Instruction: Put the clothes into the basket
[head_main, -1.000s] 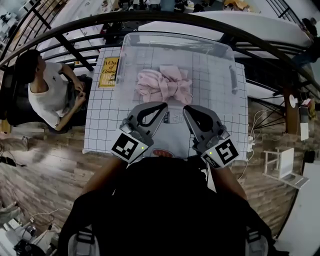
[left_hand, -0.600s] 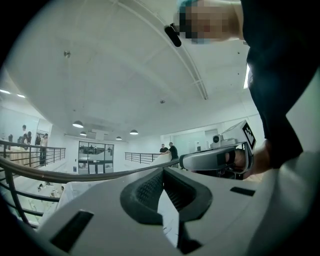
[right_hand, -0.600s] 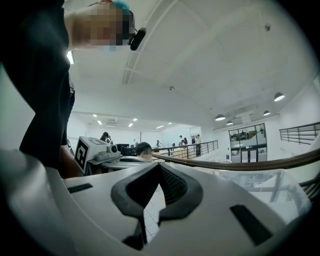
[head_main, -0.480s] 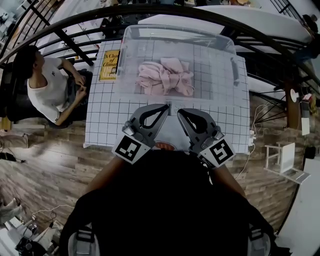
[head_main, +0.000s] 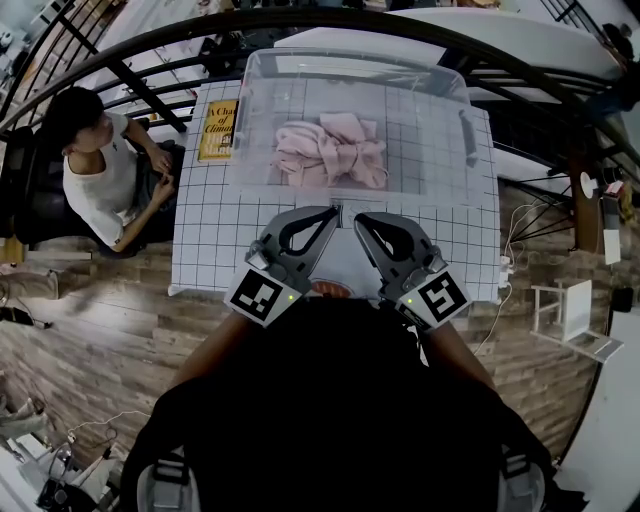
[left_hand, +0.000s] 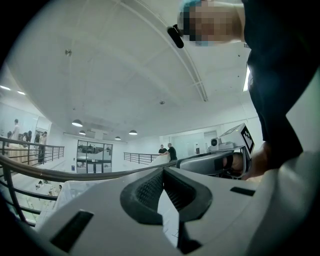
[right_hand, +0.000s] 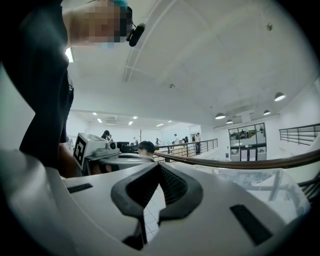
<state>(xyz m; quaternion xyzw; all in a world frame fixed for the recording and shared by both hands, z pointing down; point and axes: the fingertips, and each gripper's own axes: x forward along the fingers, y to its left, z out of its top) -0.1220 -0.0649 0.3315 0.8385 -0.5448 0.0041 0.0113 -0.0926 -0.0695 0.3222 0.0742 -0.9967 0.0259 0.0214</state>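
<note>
A clear plastic basket (head_main: 455, 105) stands on the gridded white table (head_main: 205, 235), and a bundle of pink clothes (head_main: 328, 152) lies inside it. A white garment with red print (head_main: 338, 272) lies at the table's front edge, partly hidden by the grippers. My left gripper (head_main: 333, 211) and right gripper (head_main: 358, 218) hover side by side above it, just in front of the basket, tips almost touching. Both are shut with nothing in them. The left gripper view shows the left gripper (left_hand: 163, 170) aimed up at the ceiling. In the right gripper view the right gripper (right_hand: 159, 165) points the same way.
A yellow book (head_main: 218, 137) lies on the table left of the basket. A person (head_main: 100, 180) sits beside the table's left side. A curved black railing (head_main: 130, 55) runs behind the table. A white stool (head_main: 565, 325) stands on the wooden floor at the right.
The two grippers have drawn a little closer together in front of the basket. Both stay shut and empty. The pink clothes have not moved.
</note>
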